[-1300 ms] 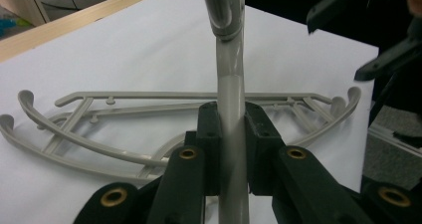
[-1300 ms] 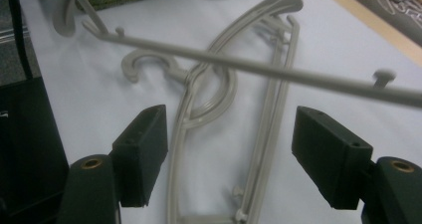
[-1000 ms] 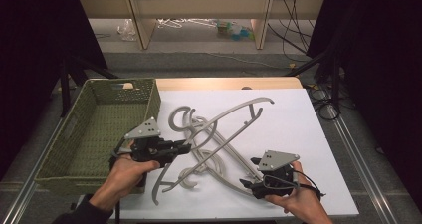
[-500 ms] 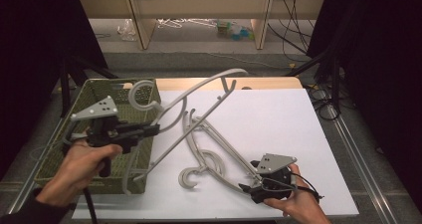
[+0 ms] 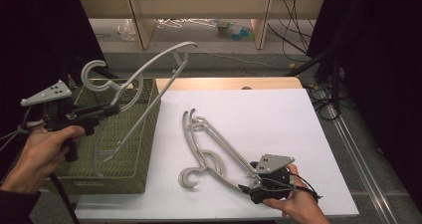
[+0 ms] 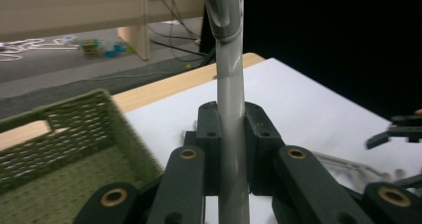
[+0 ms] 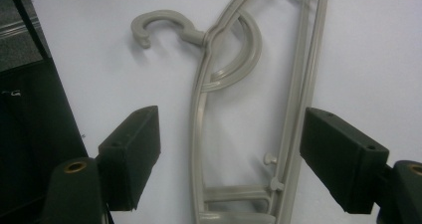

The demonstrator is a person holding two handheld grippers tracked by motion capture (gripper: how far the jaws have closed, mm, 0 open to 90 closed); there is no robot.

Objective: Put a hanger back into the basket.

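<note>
Lower the raised grey plastic hanger [image 5: 149,79] level into the green woven basket [image 5: 130,157] directly below the left gripper [image 5: 113,109], keeping its hook clear of the rim. That gripper's jaws are clamped on the hanger's bar. The right gripper [image 7: 229,154] is wide open, jaws straddling the second grey plastic hanger [image 5: 209,152] on the white table sheet [image 5: 278,119], neither jaw touching it.

Your left gripper [image 5: 107,109] is matte black with a pistol-style handle and a grey three-cornered plate dotted with small holes. Brass-coloured pivot bushings and small screws mark its jaw links. Your right gripper [image 5: 246,186] matches, trailing thin black cable. A dark sleeve shows at seven o'clock.
</note>
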